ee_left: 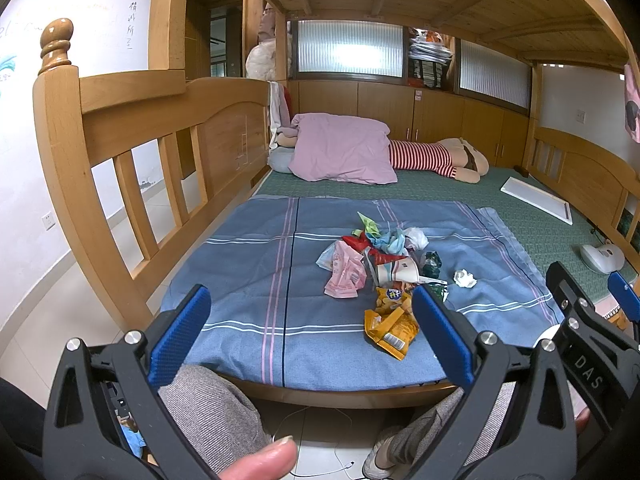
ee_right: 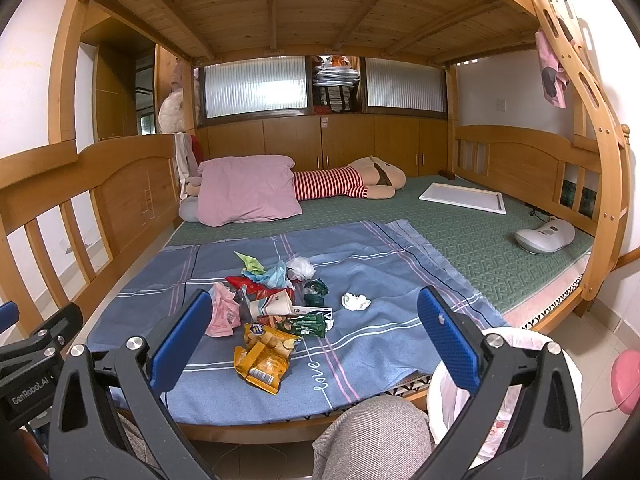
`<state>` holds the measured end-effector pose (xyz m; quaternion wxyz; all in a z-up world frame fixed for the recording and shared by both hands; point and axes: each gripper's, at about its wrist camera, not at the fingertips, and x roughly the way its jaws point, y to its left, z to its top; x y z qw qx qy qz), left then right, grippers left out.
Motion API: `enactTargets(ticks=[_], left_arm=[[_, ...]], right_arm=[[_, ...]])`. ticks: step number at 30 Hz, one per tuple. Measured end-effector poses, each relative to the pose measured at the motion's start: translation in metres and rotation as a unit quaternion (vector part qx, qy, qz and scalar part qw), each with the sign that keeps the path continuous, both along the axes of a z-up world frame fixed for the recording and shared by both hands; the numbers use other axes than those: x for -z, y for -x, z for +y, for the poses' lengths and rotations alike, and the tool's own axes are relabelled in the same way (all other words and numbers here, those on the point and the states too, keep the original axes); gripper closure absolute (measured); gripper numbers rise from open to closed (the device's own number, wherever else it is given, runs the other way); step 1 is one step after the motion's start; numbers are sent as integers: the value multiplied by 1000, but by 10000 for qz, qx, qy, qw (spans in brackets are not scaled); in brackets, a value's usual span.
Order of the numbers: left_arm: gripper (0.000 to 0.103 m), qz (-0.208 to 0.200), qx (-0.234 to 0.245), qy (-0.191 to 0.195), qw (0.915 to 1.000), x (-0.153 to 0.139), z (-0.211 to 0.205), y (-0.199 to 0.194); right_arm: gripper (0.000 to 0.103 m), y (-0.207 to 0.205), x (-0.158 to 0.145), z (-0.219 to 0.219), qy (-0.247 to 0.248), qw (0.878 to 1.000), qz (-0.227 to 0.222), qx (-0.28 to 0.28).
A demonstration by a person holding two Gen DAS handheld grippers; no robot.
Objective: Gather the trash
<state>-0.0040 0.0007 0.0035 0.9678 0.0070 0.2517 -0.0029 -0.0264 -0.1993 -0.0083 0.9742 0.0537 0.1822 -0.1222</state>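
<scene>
A pile of trash (ee_left: 380,256) lies on the blue striped sheet (ee_left: 248,272) of the lower bunk: pink wrappers (ee_left: 344,272), a paper cup (ee_left: 396,272), a yellow snack bag (ee_left: 390,326), a green wrapper and a crumpled white tissue (ee_left: 465,279). The same pile (ee_right: 276,304) shows in the right wrist view, with the yellow bag (ee_right: 264,356) and tissue (ee_right: 355,301). My left gripper (ee_left: 312,332) is open and empty, held before the bed's front edge. My right gripper (ee_right: 316,336) is open and empty, above a white-lined trash bin (ee_right: 504,420) on the floor.
Wooden rails (ee_left: 132,148) enclose the bed. A pink pillow (ee_right: 246,190), a striped plush toy (ee_right: 348,184), a white board (ee_right: 464,198) and a grey massager (ee_right: 544,236) lie on the green mat. The person's knees (ee_right: 372,436) sit below the bed edge.
</scene>
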Motion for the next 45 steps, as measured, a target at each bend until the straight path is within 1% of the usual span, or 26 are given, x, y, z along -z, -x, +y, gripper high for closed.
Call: enactTargets(ticks=[7,10,13,15,16,17,21,23,26,29,34,36,39,40,41,42,43,44,45], left_arm=[[3,-20,5,-8,10000,0,0,-1],[3,-46,-24,-15,10000,-3,5,-3],[3,17,-92,189,9998,0,19,-9],[3,247,-135,370,9989,9,28,-21],[3,347,-122,415,9985,20,30,-41],[3,456,-120,455,9978,25,34,-48],[3,607,-286,513,9964,38,51,-73],[3,663,-351,607,9953,44,60,-87],[3,667,-396,548,9955,54,70,-100],[3,691,-481,422,9956,62,79,-116],[3,890,-629,532,9926,75,96,-141],[3,977,-660,549,9915,83,100,-151],[3,1119,-692,540,9898,94,100,-164],[3,1159,-700,540,9893,97,100,-168],[3,1193,-715,530,9889,100,100,-172],[3,1219,-727,514,9885,102,99,-175],[3,1233,-734,500,9884,104,99,-177],[3,1256,-741,473,9882,106,98,-180],[3,1275,-739,461,9880,108,98,-181]], right_arm=[[3,-1,1,-2,6,10000,-5,16],[3,-9,12,-11,-106,9999,44,34],[3,-27,34,-27,-295,9989,358,112],[3,-37,53,-36,-443,9971,604,152],[3,-42,61,-39,-497,9961,703,164],[3,-49,72,-41,-585,9948,819,150],[3,-76,105,-33,-794,9892,1230,-3],[3,-95,120,-23,-912,9851,1426,-290],[3,-133,143,1,-899,9776,1771,-699],[3,-167,161,20,-766,9722,2048,-836],[3,-221,193,34,-606,9625,2514,-819],[3,-235,205,34,-651,9575,2692,-800],[3,-253,224,32,-797,9459,3060,-725],[5,-259,231,33,-865,9406,3200,-732],[16,-263,236,34,-939,9350,3332,-768],[27,-264,239,36,-1017,9326,3364,-826],[32,-264,240,36,-1110,9319,3340,-883],[39,-263,239,36,-1183,9314,3322,-899],[43,-262,237,37,-1198,9317,3309,-900]])
